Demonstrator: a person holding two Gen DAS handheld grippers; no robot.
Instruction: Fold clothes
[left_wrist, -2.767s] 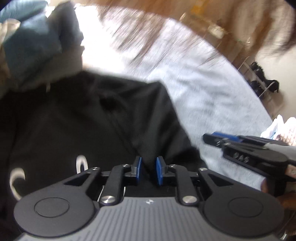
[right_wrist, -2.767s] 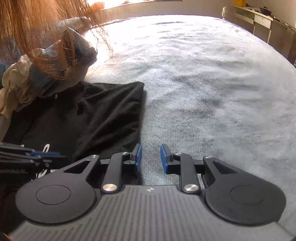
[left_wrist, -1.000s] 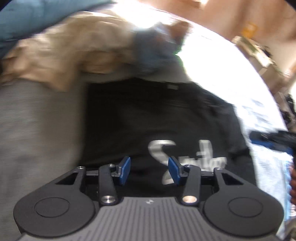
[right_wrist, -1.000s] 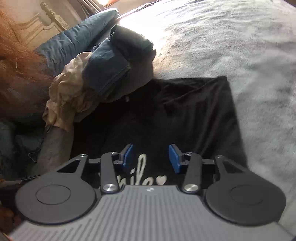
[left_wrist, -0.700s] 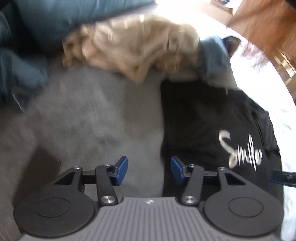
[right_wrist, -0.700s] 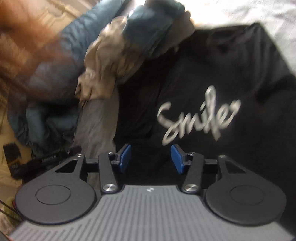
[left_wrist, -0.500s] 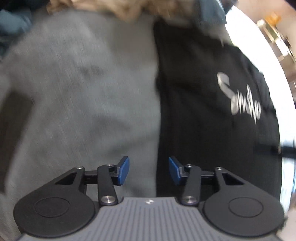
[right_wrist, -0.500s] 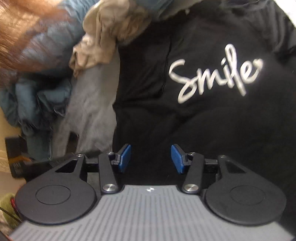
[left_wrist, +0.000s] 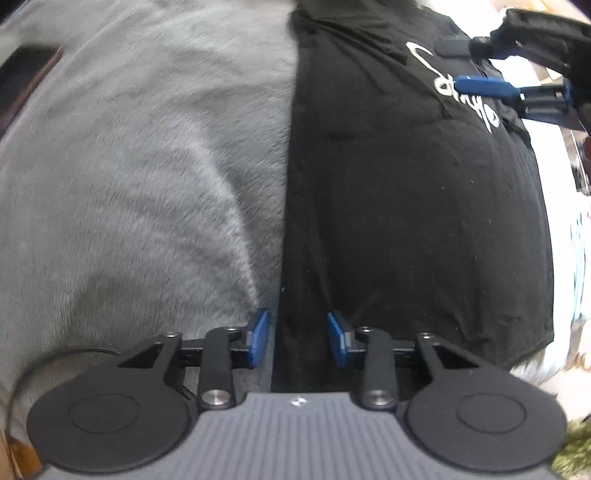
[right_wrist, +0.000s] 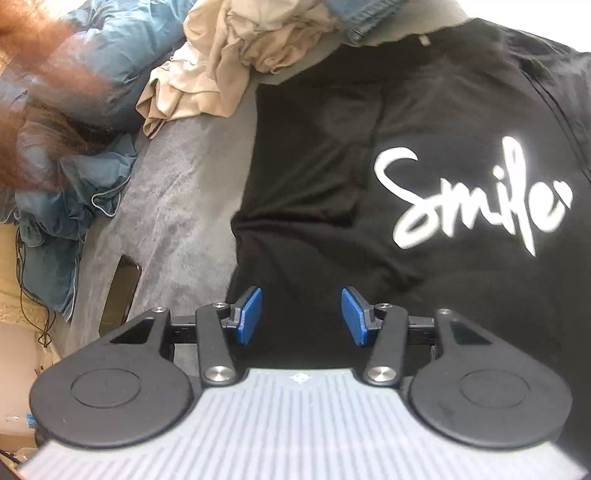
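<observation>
Nearest in the left wrist view, the left gripper (left_wrist: 297, 338) straddles the long left edge of the black T-shirt (left_wrist: 406, 221) at about 6 o'clock. Its jaws have just been closing, with the shirt's edge between the blue pads, but a gap shows on both sides, so nothing is grasped yet. The right gripper (right_wrist: 301, 315) hangs over the shirt's left side, jaws released and empty.

The shirt lies face up on the grey bed (left_wrist: 129, 166), its white "Smile" print (right_wrist: 472, 199) at 2 o'clock, one side seemingly already tucked in. I judge the folding barely begun: the remaining folds are still to do. Farther off at 11 o'clock, a beige garment (right_wrist: 229, 62) and blue clothing (right_wrist: 92, 74) lie crumpled, unfolded.
</observation>
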